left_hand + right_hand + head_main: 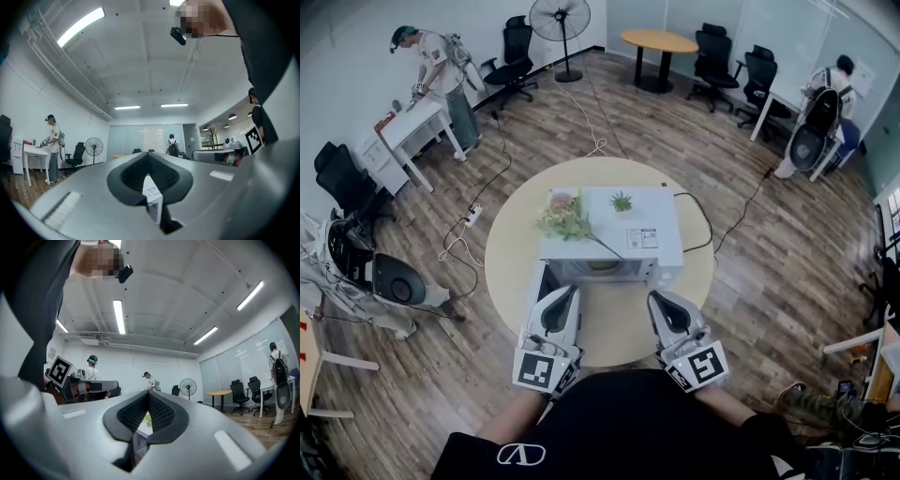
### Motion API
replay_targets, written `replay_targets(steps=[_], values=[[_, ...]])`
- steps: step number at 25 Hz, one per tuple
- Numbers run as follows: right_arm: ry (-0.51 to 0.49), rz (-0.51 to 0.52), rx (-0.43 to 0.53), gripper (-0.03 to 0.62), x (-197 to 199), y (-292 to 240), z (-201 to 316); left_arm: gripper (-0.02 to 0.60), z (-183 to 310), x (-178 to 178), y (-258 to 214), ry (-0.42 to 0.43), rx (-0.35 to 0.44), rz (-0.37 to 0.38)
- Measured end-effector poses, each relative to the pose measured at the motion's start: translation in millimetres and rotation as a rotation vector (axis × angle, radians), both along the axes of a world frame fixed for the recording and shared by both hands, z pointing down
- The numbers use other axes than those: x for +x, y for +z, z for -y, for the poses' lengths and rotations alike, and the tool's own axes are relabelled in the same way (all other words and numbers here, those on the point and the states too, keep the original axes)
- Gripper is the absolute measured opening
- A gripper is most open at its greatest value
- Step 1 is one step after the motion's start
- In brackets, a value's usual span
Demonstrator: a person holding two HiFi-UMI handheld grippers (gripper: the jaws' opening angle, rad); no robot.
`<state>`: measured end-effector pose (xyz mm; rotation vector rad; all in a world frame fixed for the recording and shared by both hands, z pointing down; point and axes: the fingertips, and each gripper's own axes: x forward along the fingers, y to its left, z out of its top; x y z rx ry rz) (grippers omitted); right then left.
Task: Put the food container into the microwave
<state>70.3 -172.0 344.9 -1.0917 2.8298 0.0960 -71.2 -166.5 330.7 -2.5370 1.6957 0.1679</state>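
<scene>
You are holding the left tool [571,290] and right tool [655,296] side by side, roughly level, jaws closed and empty. They are pointing at the open microwave [628,220] on the counter [511,246], with the food container [602,268] sitting inside.

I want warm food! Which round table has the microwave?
The big pale table in the middle; the small orange table far back has none.

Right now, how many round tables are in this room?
2. The near table carries the microwave; the far table stands near the far wall. More could lie outside the views.
</scene>
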Motion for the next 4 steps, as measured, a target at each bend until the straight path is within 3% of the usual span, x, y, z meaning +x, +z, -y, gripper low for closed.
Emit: replay_targets(steps=[4], values=[[-0.002,-0.011,0.003,0.008,1.5,-1.5,-3.1,0.000,-2.4,2.8,-1.4,-0.002,0.002,0.005]])
